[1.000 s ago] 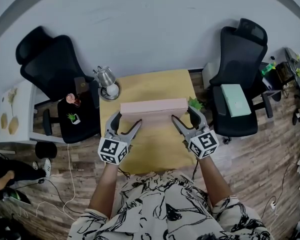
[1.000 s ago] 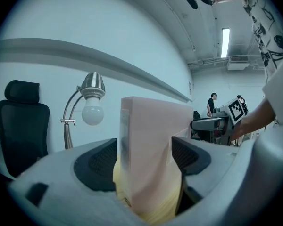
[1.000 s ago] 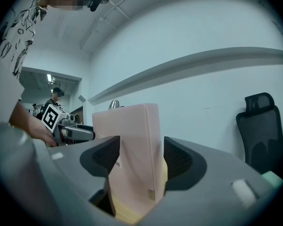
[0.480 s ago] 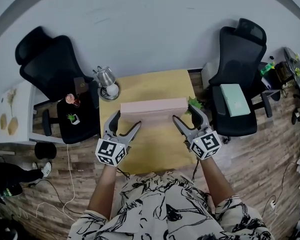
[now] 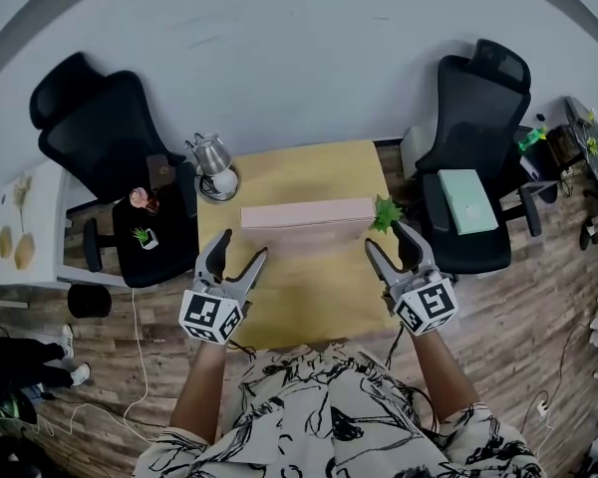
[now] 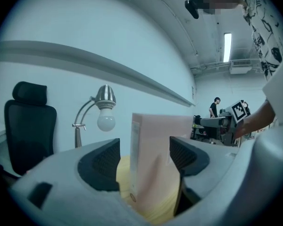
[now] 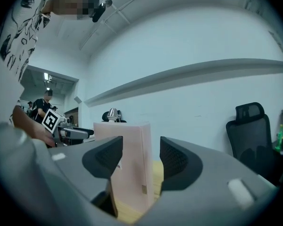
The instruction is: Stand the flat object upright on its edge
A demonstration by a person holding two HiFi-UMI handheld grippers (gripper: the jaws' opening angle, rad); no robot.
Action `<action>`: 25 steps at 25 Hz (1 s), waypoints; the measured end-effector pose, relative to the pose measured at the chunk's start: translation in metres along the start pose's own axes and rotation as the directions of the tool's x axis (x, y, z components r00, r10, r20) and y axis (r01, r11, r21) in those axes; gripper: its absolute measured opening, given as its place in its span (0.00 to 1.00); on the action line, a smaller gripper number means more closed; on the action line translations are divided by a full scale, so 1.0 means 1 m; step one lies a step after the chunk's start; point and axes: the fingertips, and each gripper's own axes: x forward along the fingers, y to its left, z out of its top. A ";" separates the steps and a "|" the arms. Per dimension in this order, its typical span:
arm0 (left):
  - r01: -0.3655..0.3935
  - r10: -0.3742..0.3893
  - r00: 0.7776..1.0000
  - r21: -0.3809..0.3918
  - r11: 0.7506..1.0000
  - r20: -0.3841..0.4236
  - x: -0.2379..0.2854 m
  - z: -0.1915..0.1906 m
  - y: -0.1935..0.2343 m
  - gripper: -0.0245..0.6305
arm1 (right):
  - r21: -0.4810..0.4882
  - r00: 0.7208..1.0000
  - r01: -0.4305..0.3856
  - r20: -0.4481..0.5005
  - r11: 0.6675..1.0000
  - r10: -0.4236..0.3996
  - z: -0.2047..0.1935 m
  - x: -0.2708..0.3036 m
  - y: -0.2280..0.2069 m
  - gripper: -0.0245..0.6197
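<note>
Head view, near edge: person's patterned shirt (image 5: pixel 329 406), both forearms reaching out over the yellow table (image 5: pixel 309 292). Left gripper (image 5: pixel 241 247) sat over the near-left part of the table, jaws spread and just been closing, nothing between them. Right gripper (image 5: pixel 385 237) was at the near-right, jaws likewise spread and just been closing, also empty. Both gripper views showed the pink box (image 5: pixel 307 213) end-on through the jaw gap, beyond the pads and clear of them. The box stood upright on its long edge across the middle of the table, running left to right, apart from both grippers. A small green plant (image 5: pixel 387 210) was just beside its right end. At the far-left corner of the table stood a silver lamp (image 5: pixel 211 153) over a round white base (image 5: pixel 220 180). Left of the table was a black office chair (image 5: pixel 100 127) with a small potted plant (image 5: pixel 145 235) on its seat. Right of the table was a second black chair (image 5: pixel 478 98) carrying a mint-green box (image 5: pixel 464 199). Pale wall behind.
</note>
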 end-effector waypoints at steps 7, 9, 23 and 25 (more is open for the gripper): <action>-0.088 0.087 0.992 -0.002 0.996 0.088 -0.029 0.031 0.008 0.33 | -0.008 0.998 0.066 -0.003 0.998 -0.066 0.019 -0.015 -0.011 0.21; -0.090 0.089 0.992 0.003 0.996 0.091 -0.033 0.036 0.004 0.29 | 0.001 0.997 0.072 0.003 0.997 -0.072 0.023 -0.019 -0.011 0.12; -0.172 0.172 0.969 -0.016 0.985 0.178 -0.065 0.096 0.006 0.04 | 0.021 0.977 0.171 0.124 0.985 -0.172 0.085 -0.047 -0.024 0.05; -0.192 0.189 0.969 0.002 0.981 0.158 -0.066 0.096 0.008 0.04 | 0.024 0.971 0.189 0.147 0.982 -0.190 0.095 -0.054 -0.026 0.05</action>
